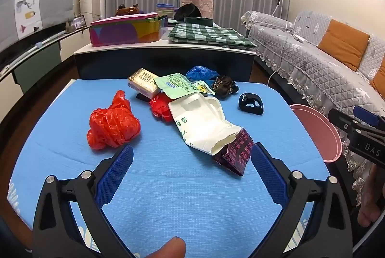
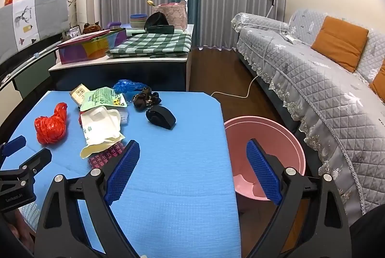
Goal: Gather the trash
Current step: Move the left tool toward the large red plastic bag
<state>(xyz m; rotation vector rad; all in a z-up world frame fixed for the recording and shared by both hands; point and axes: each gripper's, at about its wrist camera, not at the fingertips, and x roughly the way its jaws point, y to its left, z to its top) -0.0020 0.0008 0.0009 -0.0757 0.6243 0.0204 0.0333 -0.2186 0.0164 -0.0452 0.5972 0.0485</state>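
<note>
Trash is seen scattered over the far half of a blue-matted bench [image 1: 168,185]: a crumpled red plastic bag [image 1: 112,124] to the left, a white paper bag [image 1: 204,124] lying flat in the middle with a dark printed carton [image 1: 234,153] at its near end, and behind them a tissue pack [image 1: 143,83], a green wrapper [image 1: 178,84], a second red scrap [image 1: 160,107] and a blue plastic bag [image 1: 201,72]. A dark hair scrunchie [image 1: 223,87] and a black clip [image 1: 250,104] are left to the right of the pile. A pink bin [image 2: 264,137] is placed on the floor just beside the bench's right edge and looks empty.

The left tool [image 1: 191,173] is held released above bare mat, its wide jaws framing the red bag and the carton, nothing between them. The right tool [image 2: 193,167] is likewise released and empty, poised over the bench edge and the bin's rim.

Collection is judged not yet begun. A descent onto one near piece, probably the carton or the red bag, is called for next, followed by a carry to the bin; thin plastic may be pinched poorly.
</note>
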